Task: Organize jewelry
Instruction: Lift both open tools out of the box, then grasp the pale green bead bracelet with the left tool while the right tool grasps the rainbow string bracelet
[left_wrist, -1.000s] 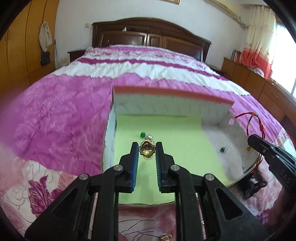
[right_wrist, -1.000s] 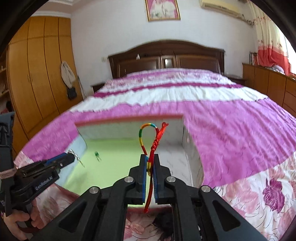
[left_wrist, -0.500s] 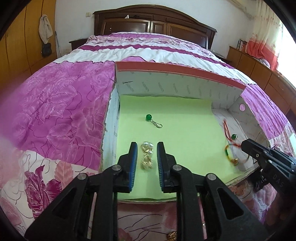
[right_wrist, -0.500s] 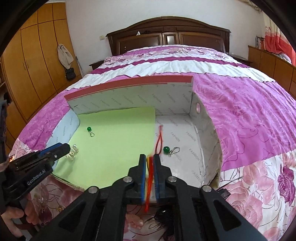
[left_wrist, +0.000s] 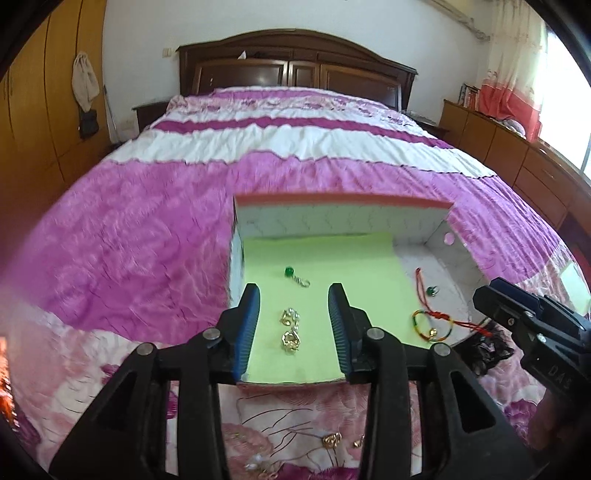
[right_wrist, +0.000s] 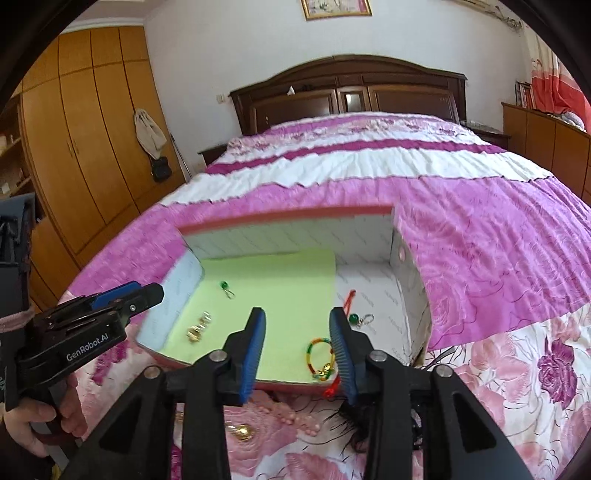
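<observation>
A white box (left_wrist: 340, 225) with a green liner (left_wrist: 332, 266) lies on the bed. On the liner lie two gold ornaments (left_wrist: 290, 330), a green bead charm (left_wrist: 289, 272) and a red-cord multicolour bracelet (left_wrist: 430, 325). A second green bead charm (left_wrist: 430, 291) lies on the white floor. My left gripper (left_wrist: 293, 325) is open and empty above the gold ornaments. My right gripper (right_wrist: 297, 341) is open and empty above the bracelet (right_wrist: 321, 360), whose cord hangs over the front edge.
More gold pieces (left_wrist: 332, 439) lie on the bedspread in front of the box, and one gold piece (right_wrist: 242, 430) shows below the right gripper. A black tangled item (right_wrist: 362, 417) lies at the box's front right corner. Wardrobes stand left, cabinets right.
Both grippers have opened wide and drawn back. The gold ornament now lies on the liner beside the other. The bracelet now lies in the box, free of the right gripper.
</observation>
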